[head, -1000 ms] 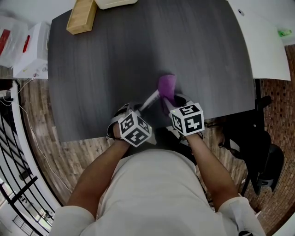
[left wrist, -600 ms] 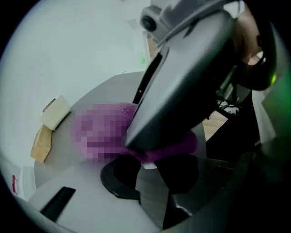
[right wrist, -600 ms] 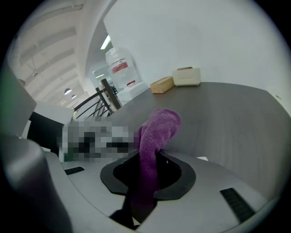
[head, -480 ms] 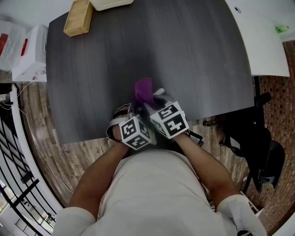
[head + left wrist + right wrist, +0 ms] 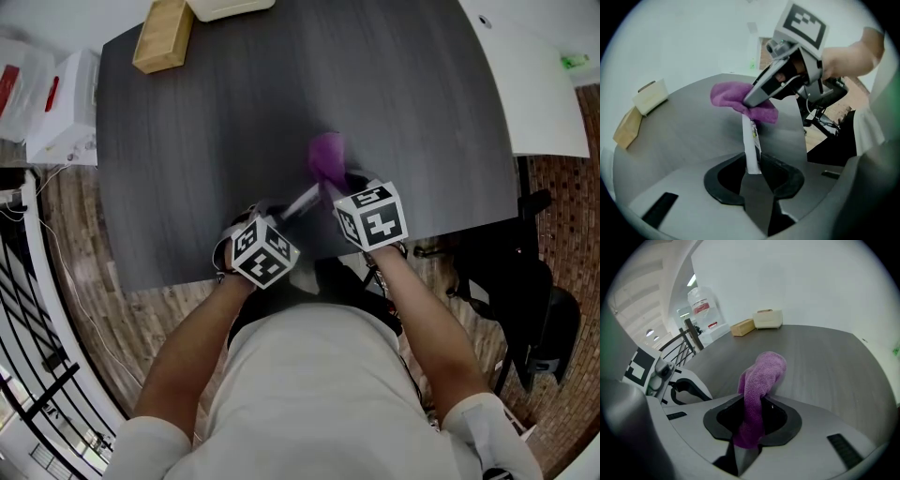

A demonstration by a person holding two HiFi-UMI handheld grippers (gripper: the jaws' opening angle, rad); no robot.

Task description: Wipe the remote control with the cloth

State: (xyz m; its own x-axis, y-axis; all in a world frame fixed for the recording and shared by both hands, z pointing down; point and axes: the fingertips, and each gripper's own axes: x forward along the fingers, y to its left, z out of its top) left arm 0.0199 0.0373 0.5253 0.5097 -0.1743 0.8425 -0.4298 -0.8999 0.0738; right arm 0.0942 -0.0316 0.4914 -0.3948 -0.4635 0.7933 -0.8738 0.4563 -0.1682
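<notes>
L-GRIP: left gripper (image 5: pixel 752 172) is clamping the white remote control's (image 5: pixel 750 143) near end, lower centre | AXIS: remote is pointing away toward frame centre | R-GRIP: right gripper (image 5: pixel 755 97), angling in from upper right, is pinching the purple cloth (image 5: pixel 729 93) over the far tip.

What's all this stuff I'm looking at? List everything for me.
dark grey table: one, dark grey, centre
slim white remote control: one, white, held by the left gripper
purple cloth: one, purple, held by the right gripper, touching the remote's far end
tan wooden block: one, tan, table's far left corner
cream box: one, cream, beside the block
black chair: one, black, right of the table
left gripper: one, grey, shut on the remote
right gripper: one, grey, shut on the cloth
</notes>
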